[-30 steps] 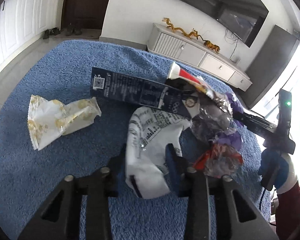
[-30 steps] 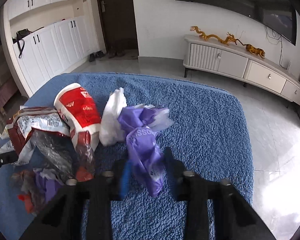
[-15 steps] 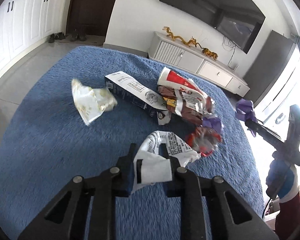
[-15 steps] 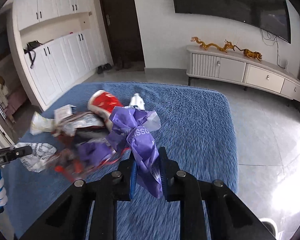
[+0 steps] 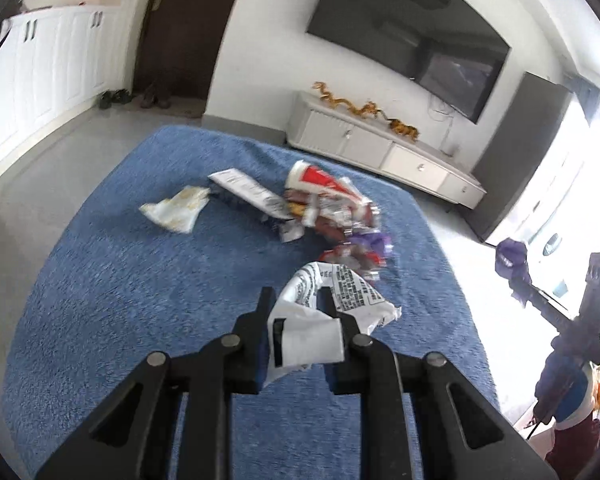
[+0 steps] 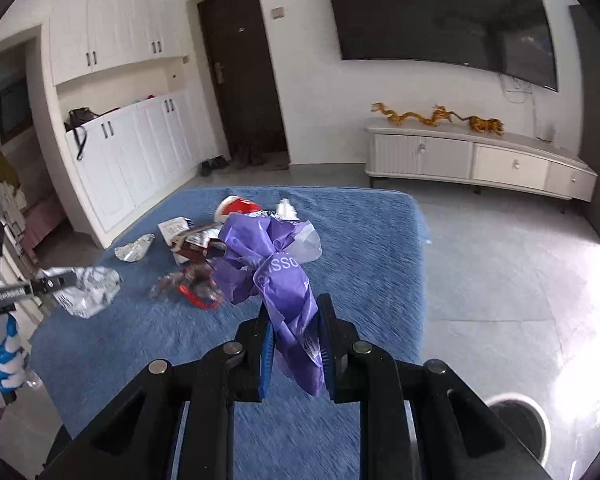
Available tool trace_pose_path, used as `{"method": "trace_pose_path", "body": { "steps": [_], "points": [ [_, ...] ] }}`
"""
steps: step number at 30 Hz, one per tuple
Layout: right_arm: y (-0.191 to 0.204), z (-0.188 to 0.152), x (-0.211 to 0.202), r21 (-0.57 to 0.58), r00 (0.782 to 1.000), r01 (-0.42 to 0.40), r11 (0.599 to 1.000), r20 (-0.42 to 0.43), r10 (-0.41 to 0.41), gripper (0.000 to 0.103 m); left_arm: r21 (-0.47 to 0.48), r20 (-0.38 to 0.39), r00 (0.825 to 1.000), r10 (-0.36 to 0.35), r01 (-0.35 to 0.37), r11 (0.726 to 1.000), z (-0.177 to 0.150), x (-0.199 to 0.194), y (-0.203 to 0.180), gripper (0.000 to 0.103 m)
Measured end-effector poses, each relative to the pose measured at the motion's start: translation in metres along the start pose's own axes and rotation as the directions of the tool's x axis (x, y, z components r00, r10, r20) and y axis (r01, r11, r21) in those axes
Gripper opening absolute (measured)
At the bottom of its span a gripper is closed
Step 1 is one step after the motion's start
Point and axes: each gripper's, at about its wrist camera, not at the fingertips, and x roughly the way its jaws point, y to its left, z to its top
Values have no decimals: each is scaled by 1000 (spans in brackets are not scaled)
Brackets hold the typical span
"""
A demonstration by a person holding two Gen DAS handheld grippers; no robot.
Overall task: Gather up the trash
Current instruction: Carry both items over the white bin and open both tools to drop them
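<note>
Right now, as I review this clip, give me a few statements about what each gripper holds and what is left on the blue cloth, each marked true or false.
1. The left gripper is clamped on a white printed wrapper. True.
2. The right gripper is open and holds nothing. False: it is shut on a purple plastic bag.
3. A red and white paper cup lies on its side on the blue cloth. True.
4. All trash has been cleared from the blue cloth. False: the cup, a crumpled yellow-printed wrapper and other wrappers still lie there.
5. The purple plastic bag lies flat on the cloth. False: it hangs in the right gripper, above the cloth.
</note>
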Motion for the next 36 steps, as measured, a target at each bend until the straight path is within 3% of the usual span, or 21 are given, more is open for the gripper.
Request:
{"method": "trace_pose_path", "body": {
  "steps": [5, 10, 14, 20, 27, 34, 35, 36],
  "points": [
    [-39, -26, -38, 69, 996, 80, 994, 19, -82, 19, 96, -19, 998, -63, 65, 993, 3, 6, -54, 19],
    [-96, -63, -64, 164, 982, 186, 969, -12, -186, 19, 216, -99, 984, -149, 167, 962, 3, 37, -134, 20],
    [-144, -99, -73, 255, 964, 265, 930, -70, -255, 19, 329, -183, 964, -191, 243, 913, -8, 70, -209, 20],
    [-201, -145, -65, 357, 945, 323, 877, -167, -281, 19, 449, -306, 930, -204, 330, 830, -35, 133, -320, 20],
    [-256, -181, -45, 424, 920, 377, 823, -271, -282, 19, 486, -417, 890, -182, 387, 784, -71, 200, -407, 21],
    [-280, -199, -29, 459, 900, 419, 783, -327, -289, 25, 435, -507, 836, -208, 456, 777, -96, 251, -449, 23],
    [-282, -200, -28, 462, 898, 422, 780, -331, -290, 28, 424, -520, 827, -211, 465, 777, -99, 256, -454, 24],
    [-283, -202, -28, 464, 896, 426, 777, -335, -292, 29, 415, -530, 820, -214, 471, 778, -102, 259, -454, 32]
  ]
}}
